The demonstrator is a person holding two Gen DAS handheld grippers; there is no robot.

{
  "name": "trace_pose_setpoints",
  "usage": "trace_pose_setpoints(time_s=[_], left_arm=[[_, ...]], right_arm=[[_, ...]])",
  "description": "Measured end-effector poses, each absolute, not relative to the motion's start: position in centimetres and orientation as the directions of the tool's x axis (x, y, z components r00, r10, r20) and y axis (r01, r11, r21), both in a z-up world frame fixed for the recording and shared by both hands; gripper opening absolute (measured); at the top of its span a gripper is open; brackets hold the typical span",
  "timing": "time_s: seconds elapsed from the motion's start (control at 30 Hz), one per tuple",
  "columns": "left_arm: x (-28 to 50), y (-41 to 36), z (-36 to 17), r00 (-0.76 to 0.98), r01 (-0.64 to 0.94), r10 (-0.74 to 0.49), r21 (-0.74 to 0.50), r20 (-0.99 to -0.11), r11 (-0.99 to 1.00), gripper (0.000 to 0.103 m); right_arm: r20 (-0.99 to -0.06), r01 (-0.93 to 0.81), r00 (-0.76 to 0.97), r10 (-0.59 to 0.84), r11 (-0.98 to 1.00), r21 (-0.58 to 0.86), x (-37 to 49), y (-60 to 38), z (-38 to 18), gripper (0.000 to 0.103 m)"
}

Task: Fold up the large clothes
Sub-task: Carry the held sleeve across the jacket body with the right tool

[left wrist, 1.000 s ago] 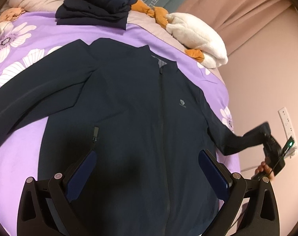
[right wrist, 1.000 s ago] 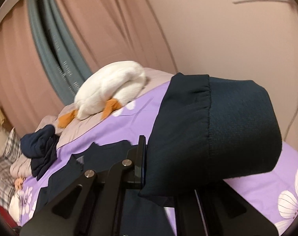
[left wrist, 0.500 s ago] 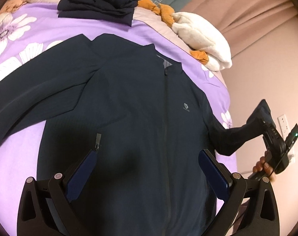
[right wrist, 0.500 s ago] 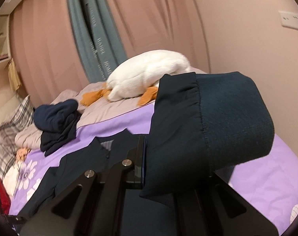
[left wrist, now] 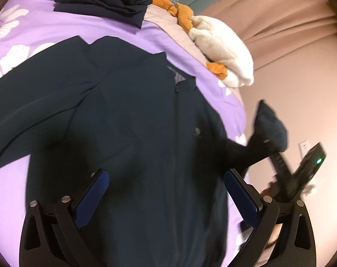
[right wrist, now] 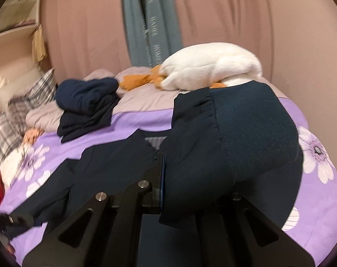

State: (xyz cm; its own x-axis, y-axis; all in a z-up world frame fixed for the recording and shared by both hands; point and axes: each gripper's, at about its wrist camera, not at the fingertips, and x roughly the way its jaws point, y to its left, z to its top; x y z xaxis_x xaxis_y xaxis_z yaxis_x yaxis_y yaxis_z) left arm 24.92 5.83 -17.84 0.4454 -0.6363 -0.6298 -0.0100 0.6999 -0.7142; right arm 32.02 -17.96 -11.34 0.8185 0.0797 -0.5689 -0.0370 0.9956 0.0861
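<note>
**A Sleeve Goes Up Over the Big Jacket**

A big dark jacket point(left wrist: 132, 133) lies flat and zipped on the purple bed cover point(left wrist: 63, 24). The right gripper point(right wrist: 162, 178) is pinched tight on the sleeve cuff point(right wrist: 235, 138) and holds it up in the air. The left gripper point(left wrist: 166, 198) hangs over the jacket's lower front, its jaws wide with nothing in them.

The cuff could slip out if the sleeve gets pulled too hard. The sleeve might also land crooked and bunch up, because nothing pins the jacket's body down.

A pile of folded clothes point(right wrist: 88, 106) and a white plush duck point(right wrist: 213, 66) sit near the collar. They leave little room there.
</note>
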Motion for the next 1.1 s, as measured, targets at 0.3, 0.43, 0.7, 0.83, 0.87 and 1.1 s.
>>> trace_pose_setpoints(time_s=[0.3, 0.43, 0.7, 0.83, 0.87, 1.1], left_arm=[[28.5, 4.8, -20.3, 0.383, -0.034, -0.764, -0.835, -0.519, 0.549, 0.102], [30.4, 4.8, -22.9, 0.362, -0.1, -0.808, -0.881, -0.464, 0.462, 0.102], [32.2, 5.4, -26.1, 0.334, -0.152, -0.851, -0.914, -0.405, 0.375, 0.102], [32.9, 5.2, -27.0, 0.298, -0.164, -0.877, -0.925, -0.376, 0.341, 0.102], [33.1, 5.1, -27.2, 0.292, -0.17, -0.88, -0.926, -0.374, 0.337, 0.102], [33.5, 4.2, -28.0, 0.272, -0.177, -0.892, -0.93, -0.362, 0.323, 0.102]], right_arm=[[-0.653, -0.142, 0.749, 0.115, 0.99, 0.01, 33.7, -12.6, -16.8, 0.007], [-0.701, -0.205, 0.701, 0.135, 0.979, -0.016, 34.1, -9.7, -20.1, 0.007], [-0.753, -0.316, 0.649, 0.11, 0.939, -0.136, 34.2, -6.3, -24.4, 0.008], [-0.783, -0.371, 0.598, 0.173, 0.925, -0.079, 34.2, -6.5, -24.7, 0.051], [-0.78, -0.395, 0.587, 0.214, 0.918, -0.045, 33.8, -6.5, -24.5, 0.065], [-0.703, -0.537, 0.465, 0.538, 0.803, 0.259, 32.1, -8.0, -22.1, 0.077]])
